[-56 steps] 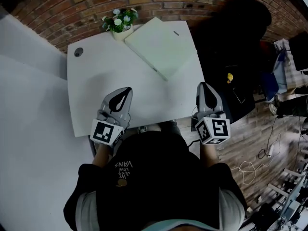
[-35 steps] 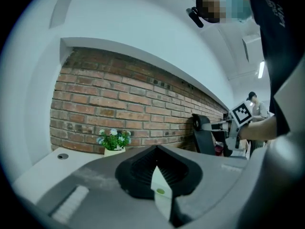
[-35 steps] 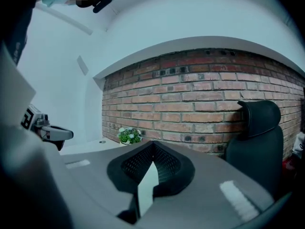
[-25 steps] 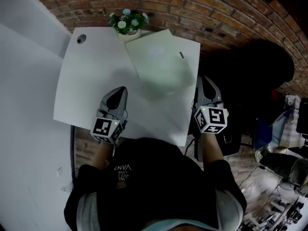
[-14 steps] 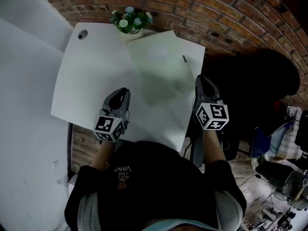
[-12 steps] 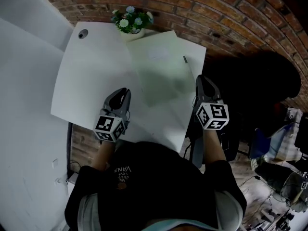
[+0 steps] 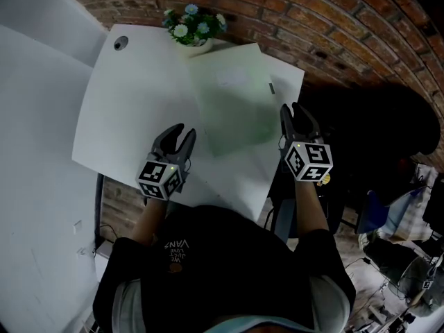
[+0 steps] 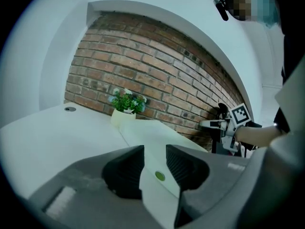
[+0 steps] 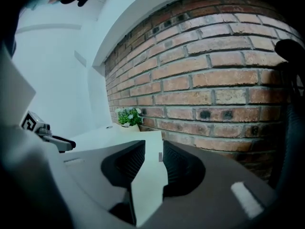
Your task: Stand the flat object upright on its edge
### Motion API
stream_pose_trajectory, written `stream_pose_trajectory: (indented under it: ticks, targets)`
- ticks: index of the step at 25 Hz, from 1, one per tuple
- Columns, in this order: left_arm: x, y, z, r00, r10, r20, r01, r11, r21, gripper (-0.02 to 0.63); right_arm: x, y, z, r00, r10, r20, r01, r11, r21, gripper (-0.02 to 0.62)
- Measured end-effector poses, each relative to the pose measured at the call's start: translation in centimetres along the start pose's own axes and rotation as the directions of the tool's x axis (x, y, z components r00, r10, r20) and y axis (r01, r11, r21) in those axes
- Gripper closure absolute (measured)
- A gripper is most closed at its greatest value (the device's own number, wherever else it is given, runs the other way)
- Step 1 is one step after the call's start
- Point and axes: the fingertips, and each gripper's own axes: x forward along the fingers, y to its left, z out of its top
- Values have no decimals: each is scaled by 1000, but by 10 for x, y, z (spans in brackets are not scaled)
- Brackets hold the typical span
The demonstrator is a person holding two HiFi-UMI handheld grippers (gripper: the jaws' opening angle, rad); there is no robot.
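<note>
The flat object is a pale green board (image 7: 232,103) lying flat on the white table (image 7: 132,109), toward its far right. My left gripper (image 7: 182,132) hovers over the table just left of the board's near edge. Its jaws have just been opening and hold nothing. My right gripper (image 7: 297,108) is at the table's right edge beside the board; its jaws have also just been opening, empty. The left gripper view shows the board (image 8: 157,135) ahead past that gripper (image 8: 155,149). In the right gripper view the board (image 9: 151,144) shows through the gap of that gripper (image 9: 153,146).
A small pot of flowers (image 7: 194,32) stands at the table's far edge against the brick wall (image 7: 333,19). A round cable hole (image 7: 121,43) sits in the far left corner. White panels (image 7: 35,116) lie left; a dark bulky shape (image 7: 374,137) is right.
Both grippers' jaws were shut and now stand parted. Both grippers have moved forward and lower, closer to the board. The board lies as before.
</note>
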Motion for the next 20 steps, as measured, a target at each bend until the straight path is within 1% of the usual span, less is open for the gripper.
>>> stream_pose_trajectory:
  ticks: [2,3,5,6,8,9,13,18,20]
  targets:
    - [5,2,-2,1000,-1,-12,1,1000,-13,469,7,0,-4,999,23,-24,-23,1000,7,478]
    - [7,2,-4,1000,-1,-19,1,1000,-20,466,10,-1,-7,999,36,-40,-35,999,11,458]
    - [12,4,-7,999,0,-34,-1,999,-37,444,17,-1,-14,995,61,-76,-60,998,23,437]
    - [14,4,-8,999,-2,-41,0,999,-50,428,20,-1,-17,993,74,-94,-72,997,29,416]
    - [19,5,-10,998,-7,-57,3,997,-73,420,27,-1,-23,987,104,-123,-99,994,47,380]
    - [21,6,-12,998,-8,-65,2,997,-81,406,30,0,-26,983,122,-136,-115,991,62,360]
    - [32,8,-18,996,-8,-90,-2,993,-115,343,42,-1,-41,963,188,-195,-163,977,137,303]
    - [45,10,-19,994,-23,-108,7,989,-147,317,56,-1,-54,929,264,-259,-221,958,181,273]
    - [51,10,-19,993,-35,-116,16,987,-162,297,60,-1,-58,915,292,-277,-243,949,200,242]
